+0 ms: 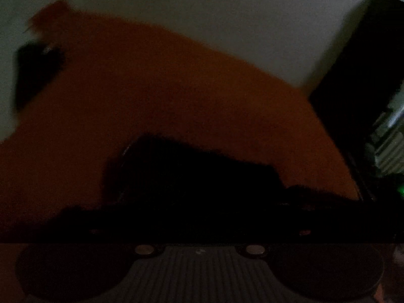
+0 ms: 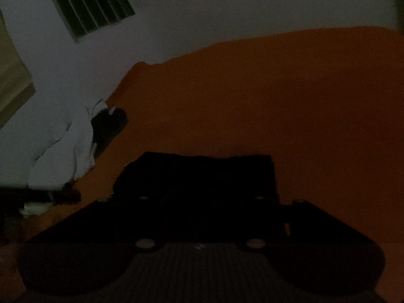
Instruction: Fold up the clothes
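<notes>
Both views very dark. Orange cloth (image 1: 164, 96) fills most of each view, spread wide over a pale surface (image 1: 227, 5). Left gripper (image 1: 199, 176) and right gripper (image 2: 202, 176) are black silhouettes low against the cloth; can't tell how far open either is, or whether they hold anything. White garment (image 2: 63, 141) lies crumpled at the cloth's left edge in right wrist view.

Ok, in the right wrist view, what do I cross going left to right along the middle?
White cloth → small dark item → orange sheet, which runs to the right edge.
</notes>
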{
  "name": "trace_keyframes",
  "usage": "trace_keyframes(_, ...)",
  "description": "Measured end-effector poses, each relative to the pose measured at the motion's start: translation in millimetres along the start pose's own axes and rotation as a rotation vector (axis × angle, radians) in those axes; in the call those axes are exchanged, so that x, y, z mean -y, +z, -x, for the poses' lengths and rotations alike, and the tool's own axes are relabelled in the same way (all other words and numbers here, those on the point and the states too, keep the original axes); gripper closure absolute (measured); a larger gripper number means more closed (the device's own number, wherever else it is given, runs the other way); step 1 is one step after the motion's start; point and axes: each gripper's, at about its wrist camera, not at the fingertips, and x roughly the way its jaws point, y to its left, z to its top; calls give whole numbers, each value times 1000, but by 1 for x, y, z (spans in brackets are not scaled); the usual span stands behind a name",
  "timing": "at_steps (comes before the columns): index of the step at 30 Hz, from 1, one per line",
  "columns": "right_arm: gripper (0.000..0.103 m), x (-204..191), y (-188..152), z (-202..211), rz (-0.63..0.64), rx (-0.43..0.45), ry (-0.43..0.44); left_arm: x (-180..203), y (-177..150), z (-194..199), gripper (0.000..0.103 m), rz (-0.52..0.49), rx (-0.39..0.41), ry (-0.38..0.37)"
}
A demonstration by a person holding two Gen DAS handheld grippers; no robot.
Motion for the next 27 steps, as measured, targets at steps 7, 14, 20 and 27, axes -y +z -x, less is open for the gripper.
trace_keyframes(7, 69, 35, -3, -44, -128, -128, -241, -39, -12, -79, 45, 14, -172, 191)
trace_keyframes(14, 65, 4, 20, -69, -52, -58, -162, -8, 18, -72, 35, -58, -55, 121)
trace_keyframes(20, 96, -7, 28, -114, -6, -30, -175, -13, 23, -138, 43, -111, -94, 224)
trace_keyframes(27, 94, 34, 28, -102, -149, 14, -305, -66, 20, -109, 44, -5, -70, 304)
